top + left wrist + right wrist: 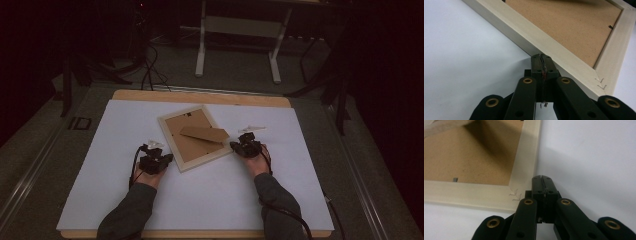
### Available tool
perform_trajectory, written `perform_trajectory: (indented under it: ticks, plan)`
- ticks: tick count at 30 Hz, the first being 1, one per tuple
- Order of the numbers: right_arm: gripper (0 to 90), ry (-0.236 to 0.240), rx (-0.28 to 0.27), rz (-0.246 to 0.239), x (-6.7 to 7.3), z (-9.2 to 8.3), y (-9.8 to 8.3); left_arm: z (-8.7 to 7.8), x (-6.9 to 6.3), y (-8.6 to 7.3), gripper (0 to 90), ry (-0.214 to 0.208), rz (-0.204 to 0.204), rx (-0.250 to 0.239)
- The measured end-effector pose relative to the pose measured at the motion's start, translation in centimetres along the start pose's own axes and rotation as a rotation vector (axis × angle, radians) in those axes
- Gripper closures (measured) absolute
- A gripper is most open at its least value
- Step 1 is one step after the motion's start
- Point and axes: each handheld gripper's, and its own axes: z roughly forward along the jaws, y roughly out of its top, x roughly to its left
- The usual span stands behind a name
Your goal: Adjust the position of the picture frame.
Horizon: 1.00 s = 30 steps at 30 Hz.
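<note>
White table sheet; picture frame face down; left claw, right claw both pressed together, empty, beside frame edges.

I count one picture frame, lying face down, with one brown stand flap on its back. One white sheet covers one wooden table. I hold two grippers: my left gripper and my right gripper, both with jaws pressed together.
</note>
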Motion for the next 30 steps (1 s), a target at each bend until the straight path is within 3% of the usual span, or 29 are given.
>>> perform_trajectory:
  ticks: [2,11,18,30]
  plan:
    - [90.0,0.008,-0.003,0.020,0.2,-0.2,-0.4,-0.1,0.1,0.0,90.0,0.000,0.003,0.003]
    - [90.0,0.018,-0.004,0.007,1.0,-0.9,-1.5,-0.3,0.4,0.0,90.0,0.003,0.016,0.009]
    - [90.0,0.033,0.001,-0.037,2.3,-2.0,-2.7,-0.5,0.7,-0.1,90.0,0.010,0.028,0.012]
    - [90.0,0.059,-0.013,-0.112,4.9,-4.5,-4.9,-0.3,1.2,0.2,90.0,0.002,0.008,0.009]
